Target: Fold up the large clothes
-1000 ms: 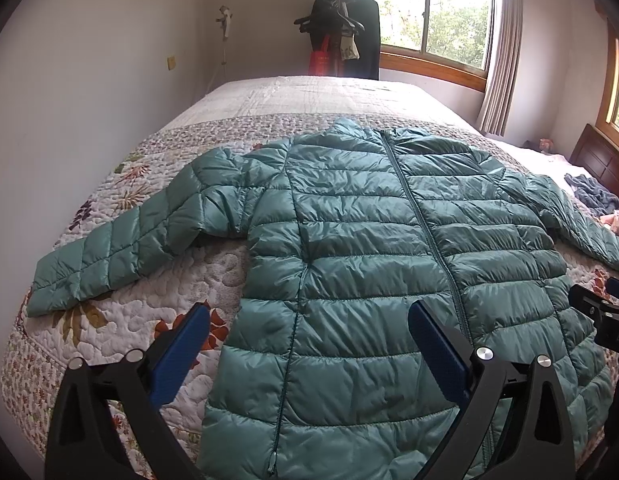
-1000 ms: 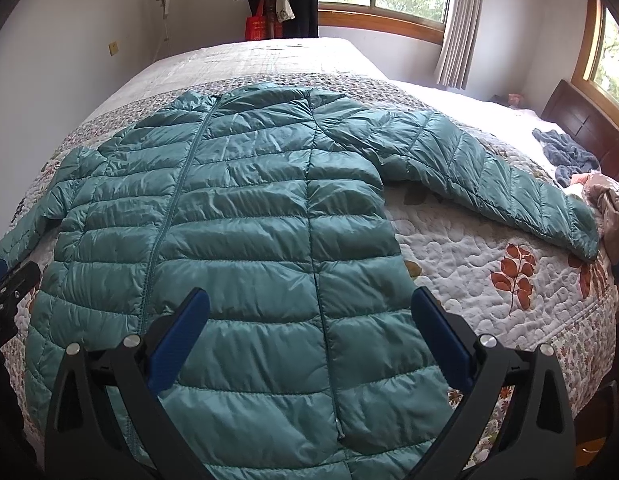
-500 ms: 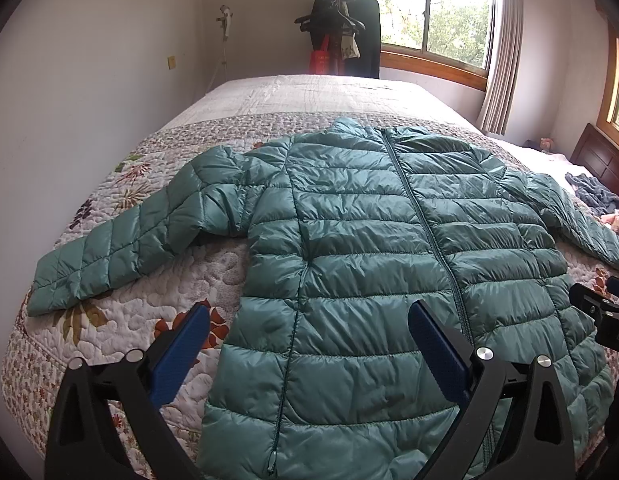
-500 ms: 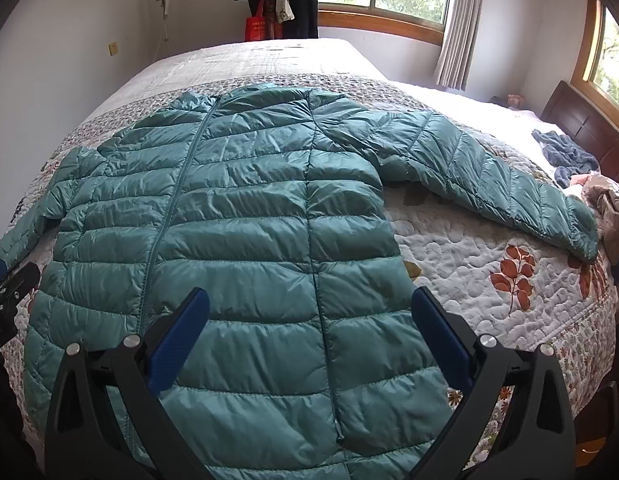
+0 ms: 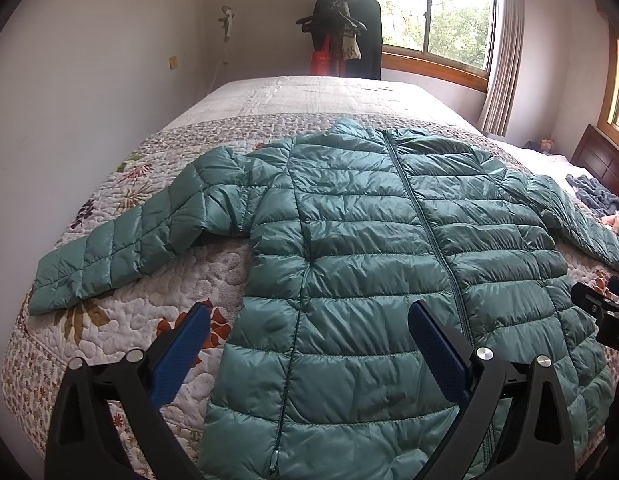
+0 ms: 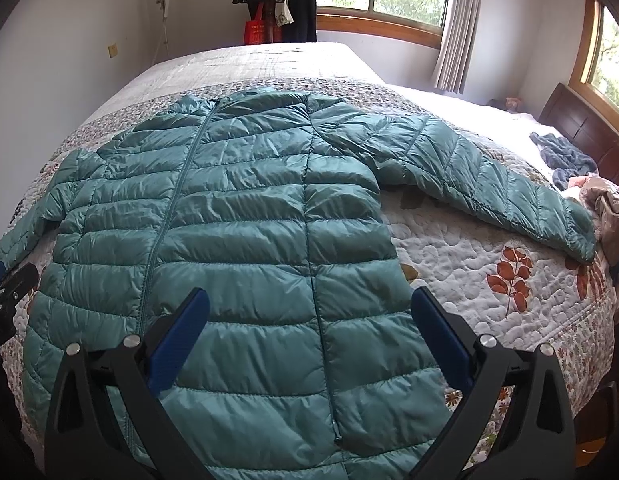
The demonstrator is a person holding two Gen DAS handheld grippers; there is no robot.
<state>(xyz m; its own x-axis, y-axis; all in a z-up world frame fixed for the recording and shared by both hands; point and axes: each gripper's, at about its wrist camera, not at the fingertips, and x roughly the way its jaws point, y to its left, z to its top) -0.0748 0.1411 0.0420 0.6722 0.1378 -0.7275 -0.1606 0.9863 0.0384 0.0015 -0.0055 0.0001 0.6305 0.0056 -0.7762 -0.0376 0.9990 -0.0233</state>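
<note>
I see both grippers w/ fingers apart, L (image 5: 309,336) & R (image 6: 309,320), hovering over teal puffer jacket (image 5: 369,240) flat on bed (image 5: 189,280).

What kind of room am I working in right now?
Most likely a home bedroom: the teal puffer jacket lies spread on a bed with a floral quilt, a coat rack stands by the wall, and curtained windows sit behind it.

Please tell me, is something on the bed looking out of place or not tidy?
The teal jacket lies flat, zipped, sleeves spread. Only the crumpled blue cloth and other loose clothes near the dark headboard look untidy.
</note>
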